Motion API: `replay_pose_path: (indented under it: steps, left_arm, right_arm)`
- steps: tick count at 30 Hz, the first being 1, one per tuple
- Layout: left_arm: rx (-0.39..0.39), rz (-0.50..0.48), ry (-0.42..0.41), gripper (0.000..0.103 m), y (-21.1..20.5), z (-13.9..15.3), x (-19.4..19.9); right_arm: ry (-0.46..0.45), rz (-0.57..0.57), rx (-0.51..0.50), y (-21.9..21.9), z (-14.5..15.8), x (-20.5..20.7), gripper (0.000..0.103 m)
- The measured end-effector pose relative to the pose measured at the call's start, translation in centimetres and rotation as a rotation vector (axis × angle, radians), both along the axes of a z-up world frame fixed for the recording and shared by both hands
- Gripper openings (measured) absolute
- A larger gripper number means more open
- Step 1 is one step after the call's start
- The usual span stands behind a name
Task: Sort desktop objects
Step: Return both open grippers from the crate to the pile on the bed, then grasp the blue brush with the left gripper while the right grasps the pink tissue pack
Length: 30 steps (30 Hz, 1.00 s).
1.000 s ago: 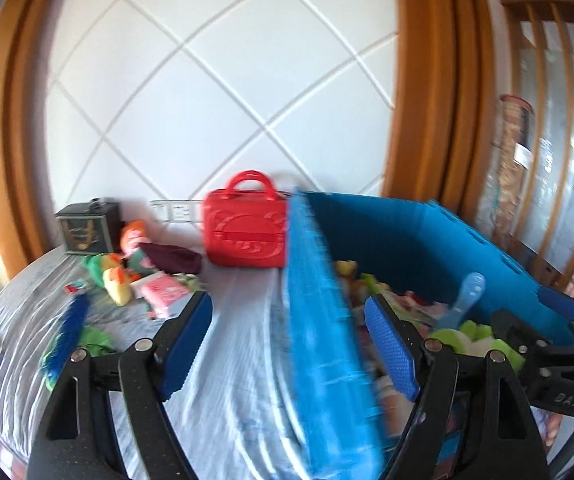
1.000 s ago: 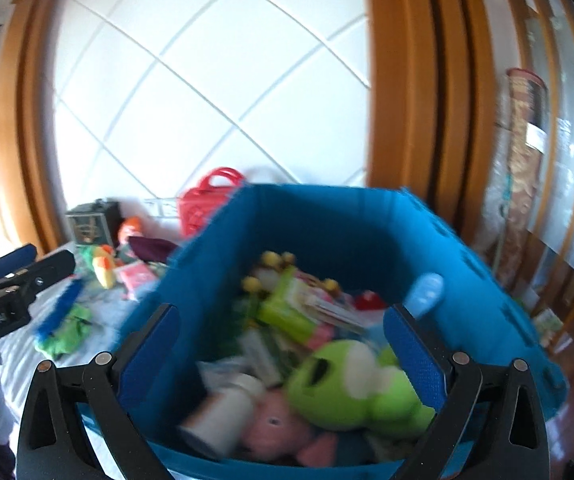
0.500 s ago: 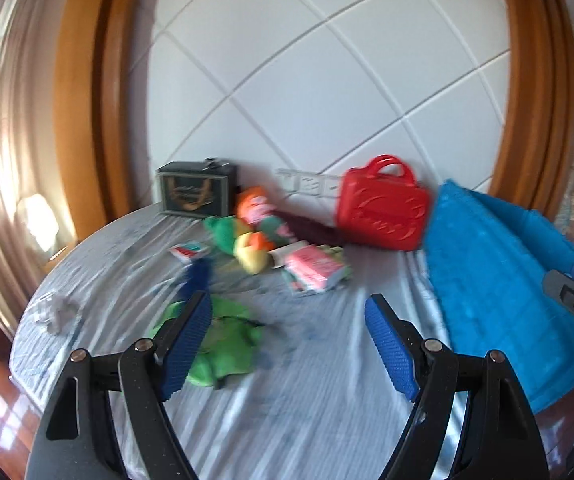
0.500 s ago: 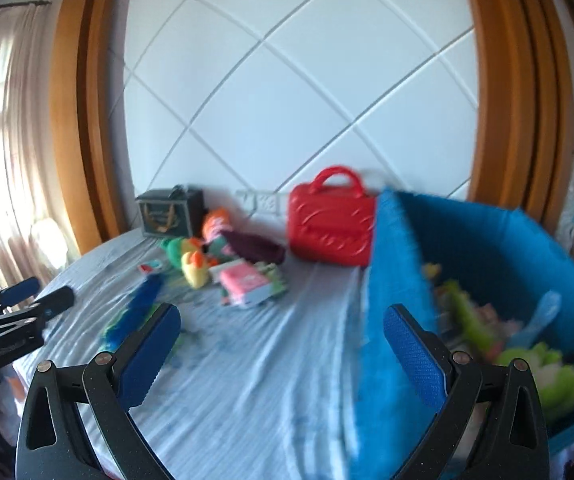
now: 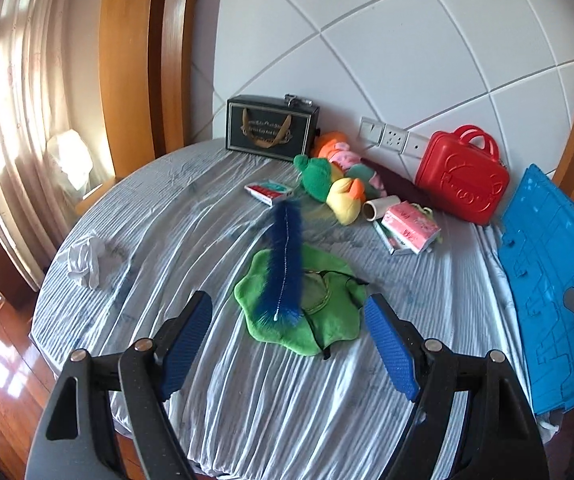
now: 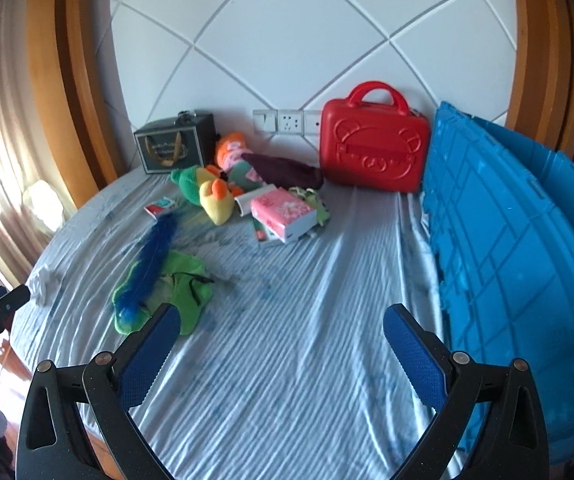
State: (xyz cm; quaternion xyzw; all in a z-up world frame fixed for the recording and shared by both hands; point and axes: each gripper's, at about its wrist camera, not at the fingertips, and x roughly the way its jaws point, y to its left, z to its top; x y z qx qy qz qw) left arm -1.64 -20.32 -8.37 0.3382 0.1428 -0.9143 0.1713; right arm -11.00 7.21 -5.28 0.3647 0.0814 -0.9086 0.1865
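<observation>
My left gripper [image 5: 287, 344] is open and empty, just short of a blue fluffy brush [image 5: 283, 264] that lies across a green plush piece [image 5: 307, 304]. My right gripper [image 6: 279, 356] is open and empty over bare cloth, with the brush [image 6: 147, 264] ahead on its left. Further back lie a yellow and green plush duck [image 5: 335, 192], a pink tissue pack [image 5: 409, 226], a small red and green card box [image 5: 269, 191] and a paper roll [image 5: 379, 206]. A big blue plastic crate [image 6: 507, 260] stands at the right.
A red toy suitcase [image 6: 373, 152] and a dark gift box [image 5: 271, 128] stand against the back wall. A crumpled white tissue [image 5: 85, 258] lies near the left table edge. The round table has a striped grey cloth [image 6: 307, 340]. The wood floor shows beyond its left edge.
Both grippers have swung left, away from the inside of the blue crate, and now face the table. The left one has come close to the blue brush and green plush.
</observation>
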Motion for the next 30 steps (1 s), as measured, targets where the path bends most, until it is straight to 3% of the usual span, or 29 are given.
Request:
replay_pose_path:
  steps: [13, 18, 24, 30]
  left_arm:
    - [0.0, 0.076, -0.131, 0.079, -2.1, -2.8, -6.9]
    - [0.045, 0.11, -0.186, 0.079, -3.8, -5.1, -8.4]
    - [0.045, 0.067, -0.188, 0.079, -5.4, -5.9, -11.3]
    - [0.096, 0.006, -0.21, 0.079, -7.6, -8.1, -15.8]
  right_arm:
    - [-0.242, 0.024, -0.035, -0.7, -8.0, -10.9, 0.103]
    - [-0.341, 0.047, -0.006, -2.3, -11.2, -13.3, 0.103]
    - [-0.357, 0.008, 0.022, -3.5, -12.4, -15.1, 0.103]
    - [-0.337, -0.048, 0.104, -4.5, -12.6, -18.1, 0.103]
